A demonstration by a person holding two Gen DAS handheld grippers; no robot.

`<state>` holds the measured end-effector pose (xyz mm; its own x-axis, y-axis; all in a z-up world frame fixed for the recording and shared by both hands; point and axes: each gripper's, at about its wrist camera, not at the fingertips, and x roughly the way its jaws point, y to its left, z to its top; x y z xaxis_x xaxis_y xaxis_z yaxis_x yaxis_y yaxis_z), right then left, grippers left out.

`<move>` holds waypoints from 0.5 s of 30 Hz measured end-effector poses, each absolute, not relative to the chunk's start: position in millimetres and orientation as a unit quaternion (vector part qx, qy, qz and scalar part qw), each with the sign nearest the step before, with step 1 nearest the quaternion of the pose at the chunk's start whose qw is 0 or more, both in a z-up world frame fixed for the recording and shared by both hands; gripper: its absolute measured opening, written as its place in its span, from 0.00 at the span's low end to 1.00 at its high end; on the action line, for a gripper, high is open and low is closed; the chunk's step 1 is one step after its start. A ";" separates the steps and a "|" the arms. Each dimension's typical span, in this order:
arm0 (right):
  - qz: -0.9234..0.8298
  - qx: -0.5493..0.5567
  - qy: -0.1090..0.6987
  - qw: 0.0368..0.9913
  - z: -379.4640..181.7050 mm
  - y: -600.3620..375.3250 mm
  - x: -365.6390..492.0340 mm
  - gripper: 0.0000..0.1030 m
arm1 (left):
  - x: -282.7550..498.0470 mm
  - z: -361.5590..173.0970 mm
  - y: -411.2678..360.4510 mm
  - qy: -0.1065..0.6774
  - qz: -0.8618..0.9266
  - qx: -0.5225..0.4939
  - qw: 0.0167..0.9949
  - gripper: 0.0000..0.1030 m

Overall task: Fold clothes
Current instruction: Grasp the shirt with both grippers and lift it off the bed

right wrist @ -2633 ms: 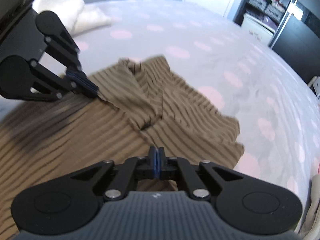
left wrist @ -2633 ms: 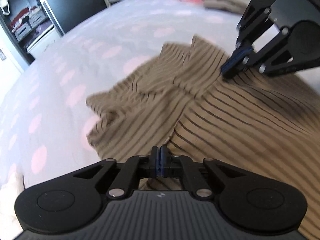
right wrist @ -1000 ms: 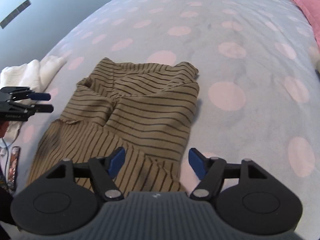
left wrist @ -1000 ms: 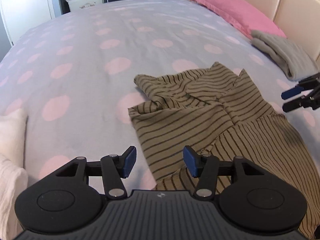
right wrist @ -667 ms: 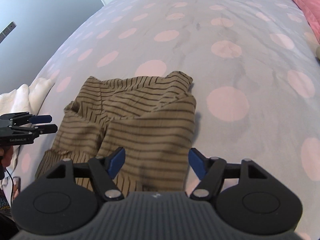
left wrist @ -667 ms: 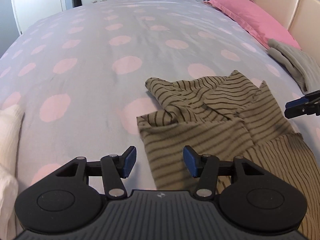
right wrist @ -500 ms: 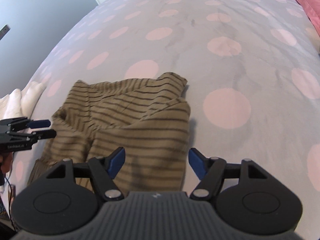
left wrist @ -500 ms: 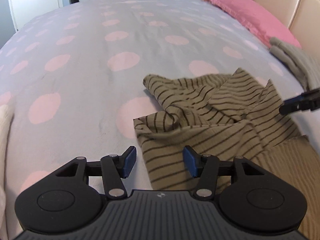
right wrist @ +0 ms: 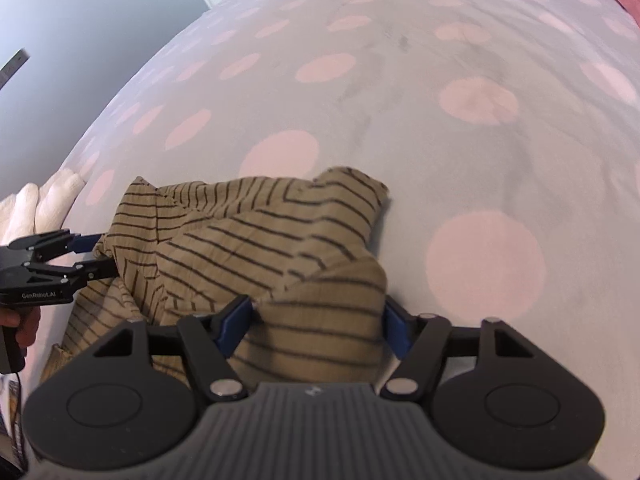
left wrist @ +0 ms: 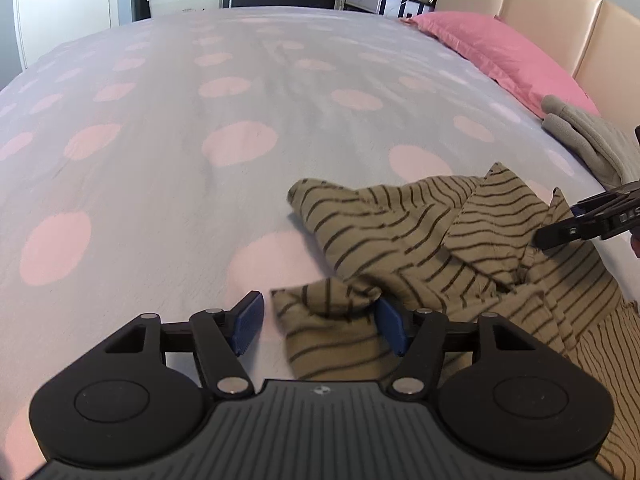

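An olive-brown shirt with dark stripes [left wrist: 420, 240] lies rumpled on the grey bedspread with pink dots [left wrist: 200, 120]. My left gripper [left wrist: 320, 328] is low over the shirt's near left corner. That corner lies between its blue pads, and the left pad stands clear of the cloth. My right gripper [right wrist: 316, 326] straddles a fold of the same shirt [right wrist: 260, 240] at its other side. Its jaws are closing, and the cloth fills the gap between them. Each gripper also shows in the other's view: the right gripper [left wrist: 576, 232], the left gripper [right wrist: 88, 256].
A pink pillow [left wrist: 500, 52] and a folded grey garment [left wrist: 592, 140] lie by the beige headboard [left wrist: 560, 28]. White cloth [right wrist: 36, 204] is piled at the bed's edge, beside a hand [right wrist: 20, 320]. Bare bedspread stretches beyond the shirt.
Both grippers, earlier shut on the shirt, opened and sank toward it. Its side corners now lie between their pads, and the right jaws have narrowed.
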<state>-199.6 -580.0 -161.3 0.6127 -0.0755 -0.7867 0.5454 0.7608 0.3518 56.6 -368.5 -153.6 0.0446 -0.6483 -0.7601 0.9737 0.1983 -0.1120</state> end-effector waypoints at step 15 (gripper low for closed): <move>-0.136 0.246 0.357 0.891 -112.0 -555.4 -205.2 0.09 | 37.6 -97.4 -347.8 0.305 -0.645 0.193 0.674 0.03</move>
